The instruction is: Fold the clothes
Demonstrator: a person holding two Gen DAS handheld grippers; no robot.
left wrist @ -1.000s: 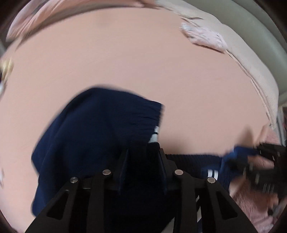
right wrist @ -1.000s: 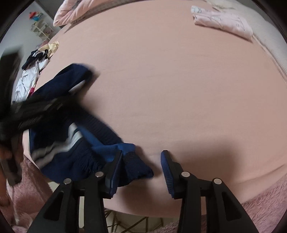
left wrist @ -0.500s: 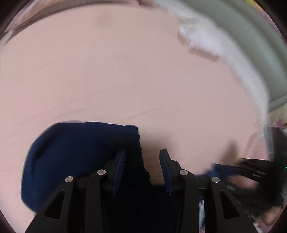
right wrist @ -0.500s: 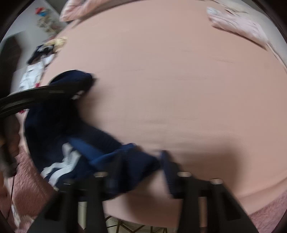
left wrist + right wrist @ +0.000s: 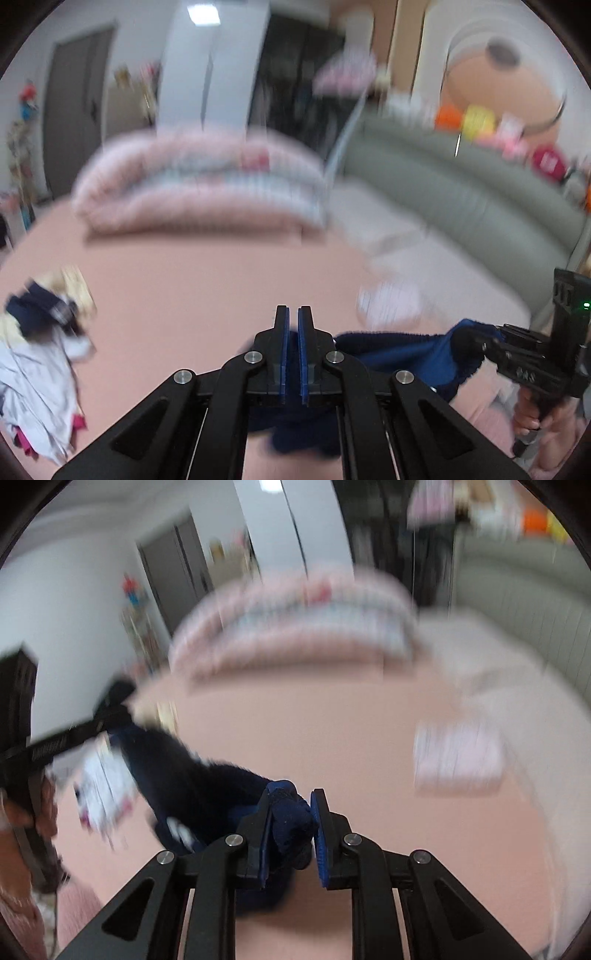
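At far left a loose pile of clothes (image 5: 40, 373) lies on the pink bed (image 5: 207, 291). Right of it, in the near middle, the left gripper (image 5: 291, 325) has its jaws pressed together; navy cloth shows just behind and below them, but whether any is pinched cannot be told. The navy garment (image 5: 402, 354) hangs off the bed, stretched rightward from there to the right gripper (image 5: 291, 812), whose jaws are closing with a bunched navy edge between the pads. A folded pink piece (image 5: 391, 306) lies beyond on the bed, and a rolled quilt (image 5: 199, 184) sits far back. The garment looks like soft, light knit: it will sag and drape, slide little, and bunch when gripped. The ribbed edge seems the best hold, taken at two well-apart corners so that it hangs flat.
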